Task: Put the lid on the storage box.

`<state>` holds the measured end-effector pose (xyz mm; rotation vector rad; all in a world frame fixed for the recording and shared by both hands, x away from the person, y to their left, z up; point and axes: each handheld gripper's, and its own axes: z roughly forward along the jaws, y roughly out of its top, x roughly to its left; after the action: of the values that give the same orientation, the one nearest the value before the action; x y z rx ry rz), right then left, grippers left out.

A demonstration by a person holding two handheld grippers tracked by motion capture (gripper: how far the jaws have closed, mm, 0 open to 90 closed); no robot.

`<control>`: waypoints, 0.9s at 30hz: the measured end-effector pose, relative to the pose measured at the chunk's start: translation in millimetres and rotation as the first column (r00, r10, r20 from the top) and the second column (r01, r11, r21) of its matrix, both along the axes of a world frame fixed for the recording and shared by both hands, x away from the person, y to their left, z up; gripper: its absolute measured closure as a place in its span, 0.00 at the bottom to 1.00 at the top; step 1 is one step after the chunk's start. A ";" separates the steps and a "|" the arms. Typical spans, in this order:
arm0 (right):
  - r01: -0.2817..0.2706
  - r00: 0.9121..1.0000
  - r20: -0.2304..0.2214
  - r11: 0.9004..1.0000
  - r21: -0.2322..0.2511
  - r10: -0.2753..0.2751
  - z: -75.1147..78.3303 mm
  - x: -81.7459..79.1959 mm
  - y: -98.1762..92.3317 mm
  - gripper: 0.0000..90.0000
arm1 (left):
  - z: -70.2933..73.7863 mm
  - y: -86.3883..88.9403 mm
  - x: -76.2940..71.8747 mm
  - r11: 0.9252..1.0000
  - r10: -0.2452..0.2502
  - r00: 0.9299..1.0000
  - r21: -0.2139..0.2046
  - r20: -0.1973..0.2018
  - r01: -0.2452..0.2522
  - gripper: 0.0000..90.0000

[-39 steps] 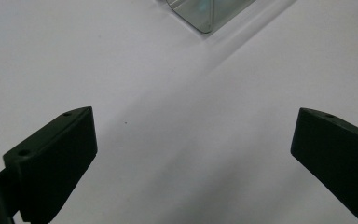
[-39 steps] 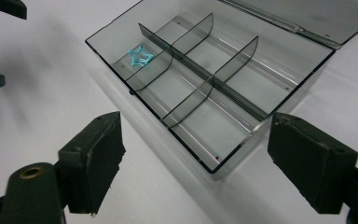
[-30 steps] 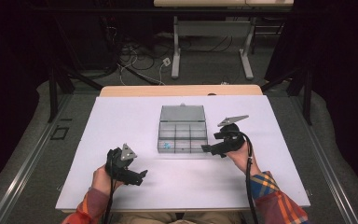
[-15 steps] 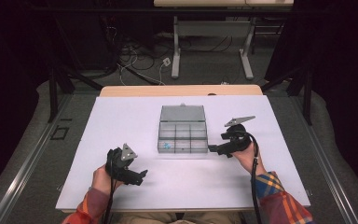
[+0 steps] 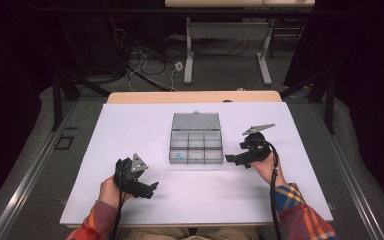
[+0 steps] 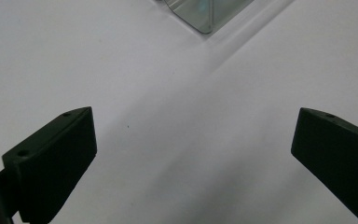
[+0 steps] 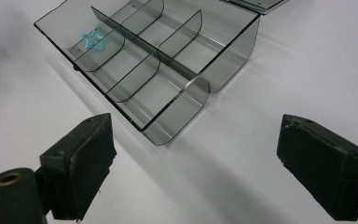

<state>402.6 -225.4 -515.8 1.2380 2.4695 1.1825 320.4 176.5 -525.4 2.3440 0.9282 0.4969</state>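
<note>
So the big white surface [image 5: 130, 135] takes up most of the high view, and sitting around the middle of it, a bit toward the far side, is a smoky clear plastic organizer box [image 5: 196, 146]. It's open, with the lid [image 5: 195, 121] laid flat on the surface at the far edge. Inside it's split by see-through dividers into two rows of three compartments. From the right gripper view you can see the corners are rounded and the walls are thin and tinted grey.

One compartment has something in it: a tiny light blue star-shaped piece [image 7: 93, 38], lying in the near-left compartment as seen from above.

Now the grippers. The right gripper [image 5: 232, 159] sits just to the right of the box's near right corner, pointing at it, close but not touching. Its fingers [image 7: 81, 161] have just been opening and now stand wide apart, nothing between them but bare surface, with the box corner just ahead.

The left gripper [image 5: 152, 187] is down at the near left, well apart from the box, low over the surface. Its fingers [image 6: 56, 158] are spread wide too and hold nothing; a corner of the box peeks in at the top of its view.
</note>
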 end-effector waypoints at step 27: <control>0.011 1.000 0.002 1.000 -0.002 -0.011 -2.0 5.5 -2.9 0.11 | 21.6 -30.6 48.3 0.991 -0.005 1.000 -0.134 0.014 0.007 0.00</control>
<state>408.0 -228.3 -517.8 1.2473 2.4586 1.1778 368.7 145.9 -503.8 2.2195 0.9194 0.4339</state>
